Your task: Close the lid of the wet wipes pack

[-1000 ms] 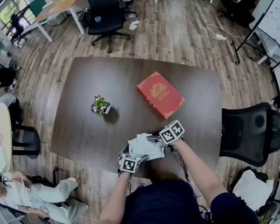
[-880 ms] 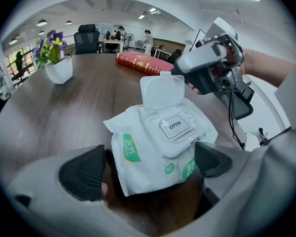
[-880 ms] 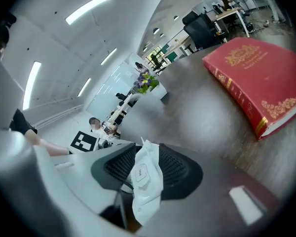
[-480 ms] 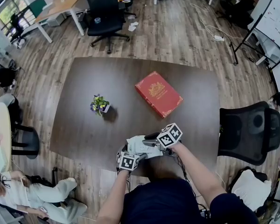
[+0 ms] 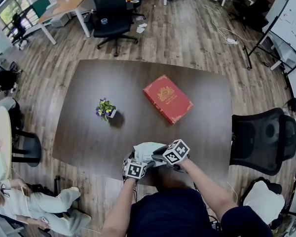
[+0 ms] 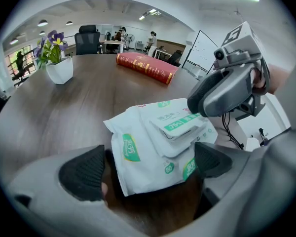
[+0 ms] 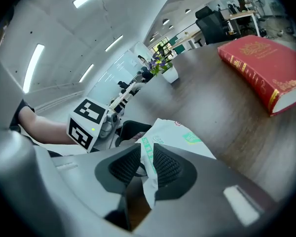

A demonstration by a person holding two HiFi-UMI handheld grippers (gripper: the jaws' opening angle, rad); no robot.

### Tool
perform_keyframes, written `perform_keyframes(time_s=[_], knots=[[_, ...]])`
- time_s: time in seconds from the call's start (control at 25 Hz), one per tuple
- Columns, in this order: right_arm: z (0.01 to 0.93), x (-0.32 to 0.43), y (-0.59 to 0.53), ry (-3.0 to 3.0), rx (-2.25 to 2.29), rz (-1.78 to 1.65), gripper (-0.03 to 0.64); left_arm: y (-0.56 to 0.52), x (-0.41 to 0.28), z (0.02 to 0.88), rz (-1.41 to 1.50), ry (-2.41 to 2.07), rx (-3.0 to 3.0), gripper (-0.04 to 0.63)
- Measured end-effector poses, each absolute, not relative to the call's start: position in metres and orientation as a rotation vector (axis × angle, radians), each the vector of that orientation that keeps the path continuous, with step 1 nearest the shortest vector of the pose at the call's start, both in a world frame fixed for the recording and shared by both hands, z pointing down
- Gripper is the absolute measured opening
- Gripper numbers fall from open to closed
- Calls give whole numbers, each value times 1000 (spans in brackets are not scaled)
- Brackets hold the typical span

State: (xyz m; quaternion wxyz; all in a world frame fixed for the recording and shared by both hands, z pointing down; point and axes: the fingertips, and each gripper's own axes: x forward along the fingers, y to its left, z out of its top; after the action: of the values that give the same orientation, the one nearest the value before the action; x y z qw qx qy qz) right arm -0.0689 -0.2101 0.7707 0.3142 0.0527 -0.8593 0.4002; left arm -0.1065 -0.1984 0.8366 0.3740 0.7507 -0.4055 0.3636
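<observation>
While the lid (image 6: 180, 125) of the wet wipes pack (image 6: 138, 162) lay down over its opening, a dark slit showed along its near edge. By my reading it was lowered but not yet pressed shut, so a final push on it was the step left to do. The pack sat on the dark wooden table (image 5: 89, 132), at the edge nearest you.

Your left gripper (image 6: 148, 166) straddled the pack with its jaws spread wide. One pad sat at the pack's side and the other just short of it, with no squeeze showing. Your right gripper (image 7: 146, 165) was pinched tight on a thin edge of the pack's white and green film, at the side near the lid.

No wipe showed at the lid, and what the pack held could not be seen. Farther off on the table, a small white pot (image 6: 59, 69) held purple and yellow flowers (image 6: 50, 46). A red book (image 5: 167, 98) lay flat, well apart from the pack.
</observation>
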Motion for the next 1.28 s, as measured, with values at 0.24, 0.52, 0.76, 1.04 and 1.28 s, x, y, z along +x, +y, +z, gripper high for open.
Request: perform_keyframes(time_s=[0.24, 0.52, 0.76, 1.04, 1.28], knots=[[775, -66, -217, -2264, 295, 710, 124, -199, -107, 836, 929, -1043, 1924, 568], [780, -65, -218, -2244, 359, 505, 195, -198, -107, 835, 928, -1041, 1924, 568], [783, -63, -219, -2212, 386, 395, 219, -200, -108, 835, 925, -1045, 1931, 569], [790, -60, -218, -2164, 415, 302, 267, -198, -108, 835, 919, -1048, 1940, 568], [800, -63, -216, -2129, 421, 200, 265, -198, -107, 836, 921, -1046, 1947, 568]])
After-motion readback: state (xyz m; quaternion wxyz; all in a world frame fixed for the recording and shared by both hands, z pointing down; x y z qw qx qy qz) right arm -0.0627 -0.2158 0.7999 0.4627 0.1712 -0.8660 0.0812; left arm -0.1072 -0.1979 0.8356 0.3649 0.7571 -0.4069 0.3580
